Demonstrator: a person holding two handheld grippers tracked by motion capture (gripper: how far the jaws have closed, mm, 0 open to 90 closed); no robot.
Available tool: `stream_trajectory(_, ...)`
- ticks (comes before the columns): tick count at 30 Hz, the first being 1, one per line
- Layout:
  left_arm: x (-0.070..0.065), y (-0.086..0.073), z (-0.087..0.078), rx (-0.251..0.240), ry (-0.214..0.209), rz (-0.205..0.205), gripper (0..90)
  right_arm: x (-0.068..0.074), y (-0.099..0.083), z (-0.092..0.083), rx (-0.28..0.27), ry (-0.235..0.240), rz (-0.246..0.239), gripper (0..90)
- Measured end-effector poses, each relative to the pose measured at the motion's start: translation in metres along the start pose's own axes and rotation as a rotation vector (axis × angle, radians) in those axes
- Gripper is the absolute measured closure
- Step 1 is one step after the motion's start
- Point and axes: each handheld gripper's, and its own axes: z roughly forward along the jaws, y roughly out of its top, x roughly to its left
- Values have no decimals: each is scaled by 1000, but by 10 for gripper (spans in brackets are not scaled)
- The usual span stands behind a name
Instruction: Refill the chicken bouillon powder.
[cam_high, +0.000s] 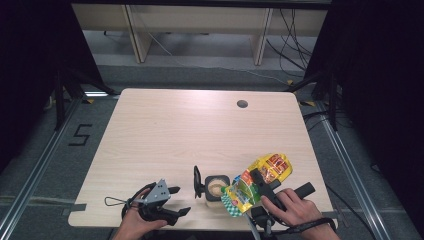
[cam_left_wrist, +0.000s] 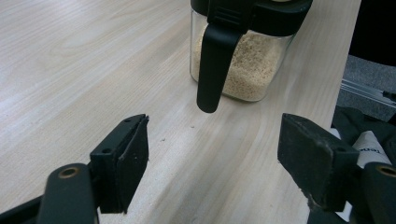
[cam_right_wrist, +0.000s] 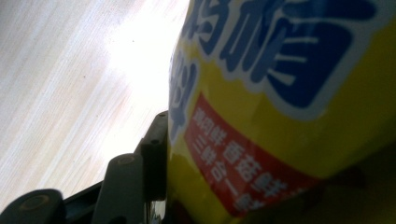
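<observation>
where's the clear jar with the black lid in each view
High view: the jar stands near the table's front edge, just left of the yellow pouch.
Left gripper view: top centre, beyond the open jaws.
Right gripper view: not in it.
Shared landmark: the pale wooden table.

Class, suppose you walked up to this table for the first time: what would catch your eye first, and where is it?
The bright yellow seasoning bag stands out first, tilted near the table's front right edge and gripped by the right gripper, its mouth toward the jar. Just left of it sits a clear jar of pale granules with its black lid flipped open. The left gripper waits open in front of that jar, on the wooden table.
</observation>
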Motion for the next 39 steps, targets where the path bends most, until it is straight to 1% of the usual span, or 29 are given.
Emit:
stream_trajectory(3,-1,0,0,-5,11,-1,246,0,0,0,0,2,2,505)
stream_trajectory(4,0,0,1,-11,3,-1,246,0,0,0,0,2,3,506)
stream_trajectory(6,0,0,0,-10,7,6,246,0,0,0,0,1,5,506)
stream_trajectory(7,0,0,0,-13,4,3,246,-1,-1,1,-10,-1,-21,506)
stream_trajectory(8,0,0,0,-13,4,8,246,-1,-1,1,-9,-5,-19,506)
stream_trajectory(9,-1,0,1,-13,5,-5,246,0,-1,0,-3,1,8,506)
stream_trajectory(10,0,0,0,-10,7,-1,246,-1,-1,1,-12,-1,-19,506)
stream_trajectory(14,0,0,0,-10,4,-1,246,-1,-1,1,-13,-2,-16,507)
stream_trajectory(15,0,0,0,-12,5,6,246,0,-1,0,-4,2,10,507)
stream_trajectory(16,0,0,0,-11,5,14,246,0,-1,1,-8,3,3,507)
stream_trajectory(17,1,0,0,-13,4,24,246,-1,-2,2,-22,-2,-15,506)
stream_trajectory(18,1,0,0,-13,3,22,246,-1,-2,1,-19,1,-9,507)
stream_trajectory(21,1,0,0,-10,3,27,247,-1,-2,1,-18,-1,-11,507)
stream_trajectory(22,1,0,0,-10,5,26,246,-1,-2,1,-13,1,-11,507)
stream_trajectory(23,1,0,0,-13,3,23,246,0,-2,0,-9,5,16,507)
stream_trajectory(25,1,1,-1,-7,0,24,246,0,-1,0,-7,5,15,507)
stream_trajectory(26,1,0,0,-14,3,22,246,0,-1,1,-11,5,10,507)
stream_trajectory(27,1,0,0,-13,3,22,246,0,-1,1,-11,5,17,507)
stream_trajectory(28,0,0,0,-13,3,12,246,0,-2,1,-10,9,18,507)
stream_trajectory(29,0,0,0,-12,7,-3,246,-1,-2,1,-17,8,-6,507)
stream_trajectory(31,1,1,-1,-9,1,21,246,-2,-2,1,-21,8,-9,507)
stream_trajectory(32,0,1,-1,-19,4,18,246,-2,-2,2,-21,7,-9,507)
stream_trajectory(33,1,1,-1,-18,0,17,246,-1,-2,2,-22,2,-9,507)
stream_trajectory(34,1,0,-1,-12,5,16,246,0,-1,1,-13,10,20,507)
stream_trajectory(35,1,0,-1,-7,9,7,246,0,-1,1,-13,11,21,507)
stream_trajectory(36,1,0,0,-6,10,7,246,0,-1,1,-12,11,20,507)
stream_trajectory(37,0,0,0,-13,3,10,246,0,-2,1,-12,11,21,507)
stream_trajectory(38,1,0,0,-13,3,20,246,-1,-2,1,-16,12,14,507)
stream_trajectory(39,1,1,-1,-5,2,27,246,0,-2,0,-9,10,19,507)
